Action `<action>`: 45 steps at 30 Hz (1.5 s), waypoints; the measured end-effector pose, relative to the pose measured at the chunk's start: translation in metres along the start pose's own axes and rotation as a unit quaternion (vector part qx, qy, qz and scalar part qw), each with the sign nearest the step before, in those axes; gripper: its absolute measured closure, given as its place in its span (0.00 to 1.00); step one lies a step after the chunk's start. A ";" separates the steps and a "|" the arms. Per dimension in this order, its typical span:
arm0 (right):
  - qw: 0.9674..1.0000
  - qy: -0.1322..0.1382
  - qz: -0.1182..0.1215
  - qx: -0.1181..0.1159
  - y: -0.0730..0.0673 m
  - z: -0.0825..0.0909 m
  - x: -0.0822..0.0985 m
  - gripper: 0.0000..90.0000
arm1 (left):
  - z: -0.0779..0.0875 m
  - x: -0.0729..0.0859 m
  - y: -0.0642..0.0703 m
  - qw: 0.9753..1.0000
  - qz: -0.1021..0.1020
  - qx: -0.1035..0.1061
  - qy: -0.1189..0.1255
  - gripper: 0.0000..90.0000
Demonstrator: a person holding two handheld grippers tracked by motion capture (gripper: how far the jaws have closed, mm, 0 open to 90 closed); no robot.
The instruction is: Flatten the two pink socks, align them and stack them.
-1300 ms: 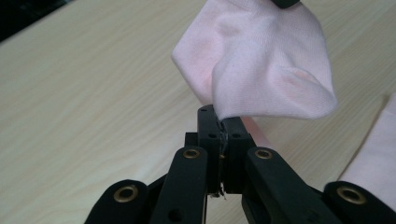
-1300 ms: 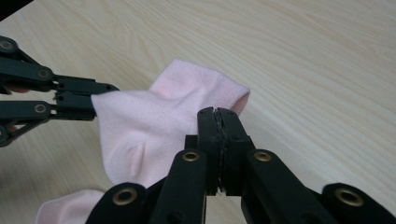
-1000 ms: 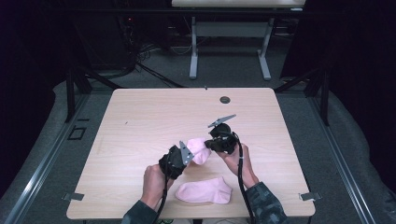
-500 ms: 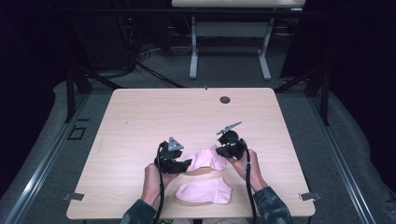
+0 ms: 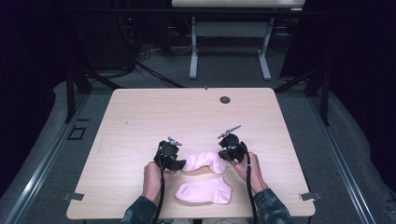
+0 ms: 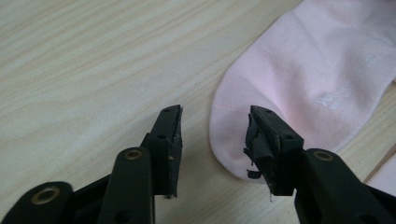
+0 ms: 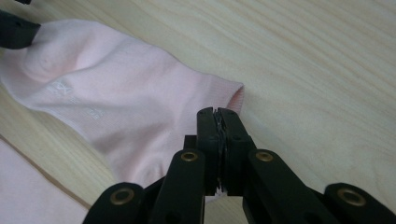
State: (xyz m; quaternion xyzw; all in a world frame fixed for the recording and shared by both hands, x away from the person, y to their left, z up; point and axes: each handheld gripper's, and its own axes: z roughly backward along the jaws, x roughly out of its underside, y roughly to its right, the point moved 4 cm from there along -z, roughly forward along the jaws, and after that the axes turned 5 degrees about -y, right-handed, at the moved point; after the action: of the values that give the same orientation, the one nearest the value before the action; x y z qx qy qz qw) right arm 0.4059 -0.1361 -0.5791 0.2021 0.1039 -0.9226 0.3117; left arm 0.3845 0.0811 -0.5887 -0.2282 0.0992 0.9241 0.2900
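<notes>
A pink sock [image 5: 203, 161] lies stretched out flat on the wooden table [image 5: 187, 116], between the two grippers. My left gripper [image 5: 182, 163] is at its toe end. In the left gripper view the jaws [image 6: 215, 135] stand apart and have just been closing a little. The sock's toe [image 6: 303, 79] lies on the table between them, and the pads do not press on it. My right gripper [image 5: 224, 157] is shut on the sock's cuff [image 7: 140, 102], jaws [image 7: 217, 114] pressed together. A second pink sock [image 5: 205, 192] lies flat nearer the front edge.
A small dark round grommet [image 5: 225, 99] sits near the table's far edge. Beyond the table stand another table's white legs [image 5: 193, 46] and cables on the grey floor. Bare wood stretches to the left and back.
Both hands came down and apart, and the sock went from hanging bunched between them to lying flat. The left gripper let go of the toe end. The right gripper stayed shut.
</notes>
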 end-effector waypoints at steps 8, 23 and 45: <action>1.000 0.002 0.016 0.010 0.000 -0.004 0.010 0.78 | -0.003 0.000 0.004 1.000 -0.021 -0.013 -0.014 0.73; 1.000 0.007 0.011 0.004 -0.003 -0.009 0.017 0.89 | -0.005 0.002 0.007 0.999 -0.033 -0.009 -0.012 0.92; 1.000 0.026 0.011 0.000 -0.005 -0.007 0.018 0.95 | -0.001 0.003 0.005 0.999 -0.037 -0.006 -0.005 0.99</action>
State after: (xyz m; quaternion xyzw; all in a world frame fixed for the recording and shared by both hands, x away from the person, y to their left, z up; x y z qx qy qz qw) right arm 0.3922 -0.1399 -0.5931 0.2272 0.1100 -0.9134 0.3195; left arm 0.3797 0.0783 -0.5913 -0.2294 0.0835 0.9143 0.3231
